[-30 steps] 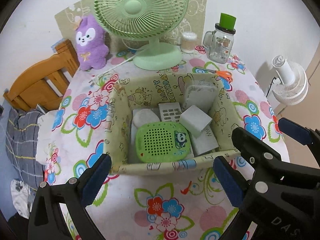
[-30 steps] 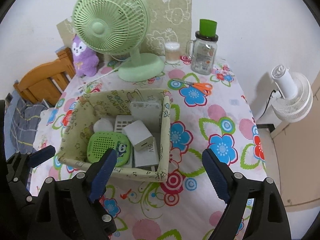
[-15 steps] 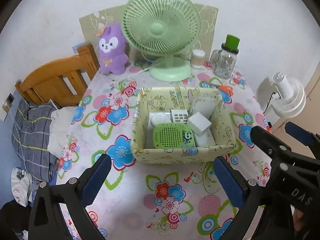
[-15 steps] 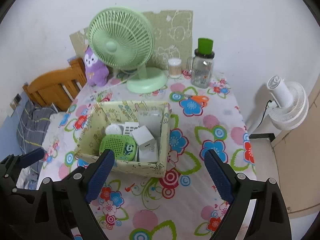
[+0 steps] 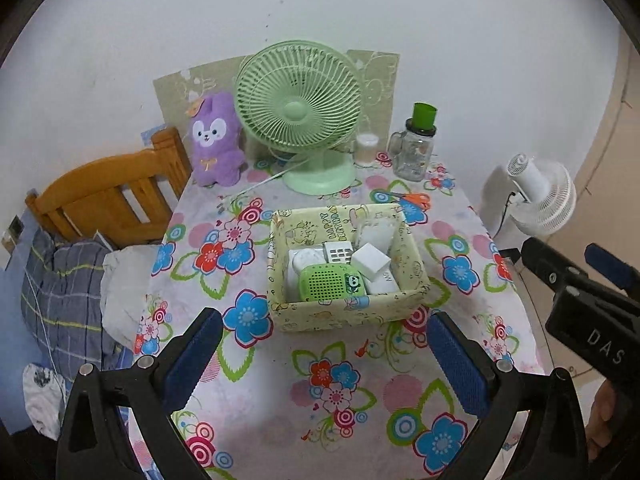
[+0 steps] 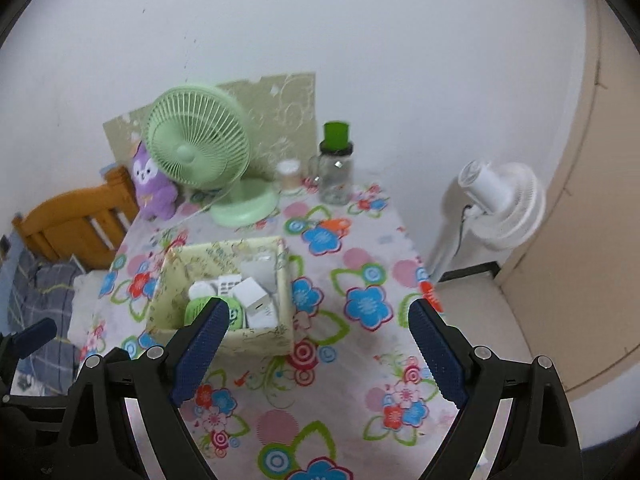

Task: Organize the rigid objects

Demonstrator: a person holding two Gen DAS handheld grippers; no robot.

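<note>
Storage box: pale yellow fabric box with cartoon print, standing near the middle of the tabletop, in front of the green fan.
Contents: green speaker-like device with a panda sticker at the front; white cube tilted on top of other white boxes; a white grid-faced item and a round white piece behind. All rigid items in view sit inside the box walls.
Step in hand: judged as the closing stage; nothing loose to sort lies on the cloth near the box, and both tools are held clear of it.
Left gripper: jaws spread wide, nothing between them, hovering above the near tabletop, apart from the box.
Right gripper: jaws spread wide and empty, to the right of the box, no contact.
Next move: if anything remains it would be the orange scissors behind the box; that calls for reaching past the box rim without knocking it. Otherwise withdraw.
Surface: floral plastic cloth, bright flowers, smooth and likely slippery.
Back of tabletop: green desk fan, purple plush toy, glass jar with green cap, small cotton-swab tub.
Room: white wall; wooden chair at left with plaid bedding below; white floor fan at right.
</note>
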